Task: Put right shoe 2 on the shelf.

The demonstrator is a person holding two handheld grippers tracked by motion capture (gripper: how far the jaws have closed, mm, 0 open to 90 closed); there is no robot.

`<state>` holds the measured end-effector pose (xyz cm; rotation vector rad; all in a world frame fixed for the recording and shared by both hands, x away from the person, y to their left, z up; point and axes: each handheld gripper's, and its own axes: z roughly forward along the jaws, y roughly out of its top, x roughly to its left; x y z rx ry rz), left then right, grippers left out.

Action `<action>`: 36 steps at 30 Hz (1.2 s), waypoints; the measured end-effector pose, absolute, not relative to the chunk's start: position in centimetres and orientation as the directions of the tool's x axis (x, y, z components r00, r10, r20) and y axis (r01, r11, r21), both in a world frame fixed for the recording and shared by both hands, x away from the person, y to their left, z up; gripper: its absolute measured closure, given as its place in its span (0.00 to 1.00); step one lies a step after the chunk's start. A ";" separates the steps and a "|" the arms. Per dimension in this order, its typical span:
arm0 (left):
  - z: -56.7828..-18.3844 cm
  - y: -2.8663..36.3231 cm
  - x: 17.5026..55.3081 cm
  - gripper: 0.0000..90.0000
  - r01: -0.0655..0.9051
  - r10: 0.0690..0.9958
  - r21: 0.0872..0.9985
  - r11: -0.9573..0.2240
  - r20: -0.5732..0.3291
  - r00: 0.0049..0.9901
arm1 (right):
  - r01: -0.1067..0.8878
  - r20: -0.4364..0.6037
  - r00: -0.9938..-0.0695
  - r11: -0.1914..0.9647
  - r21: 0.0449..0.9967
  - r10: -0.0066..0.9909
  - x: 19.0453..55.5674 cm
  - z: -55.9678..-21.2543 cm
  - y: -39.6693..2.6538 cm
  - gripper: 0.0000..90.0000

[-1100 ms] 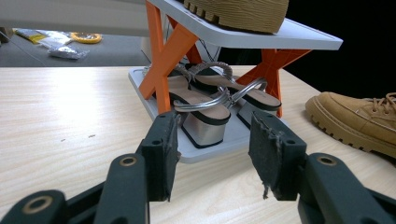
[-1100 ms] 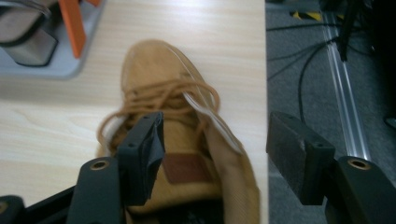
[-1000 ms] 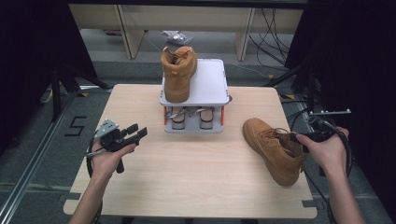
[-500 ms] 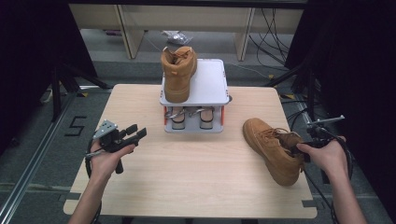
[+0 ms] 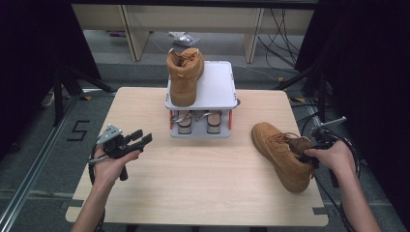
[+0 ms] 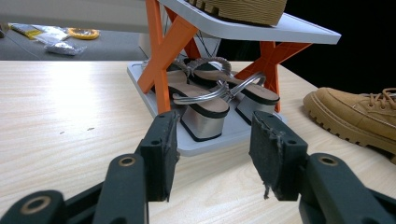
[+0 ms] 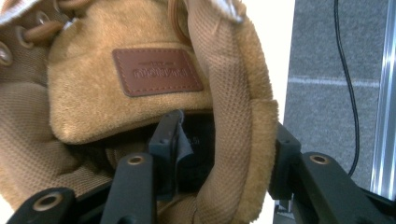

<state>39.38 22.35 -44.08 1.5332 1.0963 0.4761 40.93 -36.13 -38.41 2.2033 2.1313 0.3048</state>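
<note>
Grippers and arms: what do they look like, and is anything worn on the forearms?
Both grippers, left gripper and right gripper, are black, each with two flat fingers hinged on brass-coloured pins. The pad edges look frayed. A grey three-cornered plate tops the left one, and black cable loops from each handle. Forearms are bare, with no sleeves in sight.

L gripper (image 5: pixel 138 140) jaws apart, level; R gripper (image 7: pixel 224 154) jaws closing.

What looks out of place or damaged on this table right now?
One tan boot lies askew near the table's right edge, apart from its mate standing on the white shoe rack; the right gripper straddles its padded collar. The left gripper has a frayed, torn pad.
</note>
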 end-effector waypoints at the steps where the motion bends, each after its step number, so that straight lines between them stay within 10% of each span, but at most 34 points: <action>1: -44.1 22.3 39.4 0.57 0.378 0.834 0.923 0.068 -0.261 0.486 | 0.981 0.104 0.026 -0.046 0.188 0.994 40.9 -38.5 -36.2 0.65; 36: -44.5 22.0 39.5 0.57 0.406 0.820 0.911 0.072 -0.286 0.495 | 0.982 0.152 0.059 -0.085 0.166 0.987 41.4 -38.6 -37.6 0.89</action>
